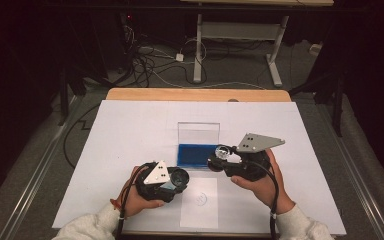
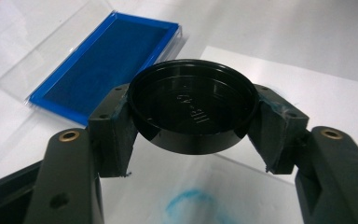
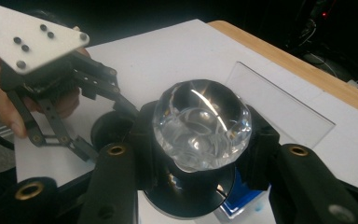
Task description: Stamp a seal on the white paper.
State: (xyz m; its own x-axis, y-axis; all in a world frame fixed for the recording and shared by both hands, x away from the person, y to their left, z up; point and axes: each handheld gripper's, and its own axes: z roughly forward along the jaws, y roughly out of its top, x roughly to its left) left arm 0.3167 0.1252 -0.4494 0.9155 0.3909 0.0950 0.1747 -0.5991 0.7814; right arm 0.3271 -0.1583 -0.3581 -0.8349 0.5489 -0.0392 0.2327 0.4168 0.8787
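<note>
**Stamp station: cap and faceted stamp held apart, risks noted**

Dark room, cables and a desk frame on the floor beyond; a wooden table [image 1: 130, 94] covered by a large white sheet [image 1: 130, 140].

- Item 1: shallow round black plastic cap [image 2: 191, 109], moulded lettering inside, hollow side up. Clamped across its rim by the jaws of the left gripper [image 1: 172, 181], held just above a small white paper slip [image 1: 199, 205] at the near edge of the table.
- Item 2: stamp with clear faceted glass-like knob [image 3: 201, 123] on a round black base. Clamped by the jaws of the right gripper [image 1: 220, 161], held above the near edge of item 3.
- Item 3: blue ink pad in a clear hinged case [image 1: 196, 154], lid standing open, mid-table.
- Item 4: faint blue ring-shaped mark [image 2: 191, 205] on the slip, below the cap.

Risks, as judged:
- Cap is gripped at two narrow points on a smooth curved wall; a tilt or slackened squeeze could let it pop out and roll.
- Knob is slick and rounded; pressing down could make it pivot between the pads.
- The grippers sit close together; recapping off-centre could jam them or smear ink on the sheet.
- The upright lid could be knocked shut.
</note>
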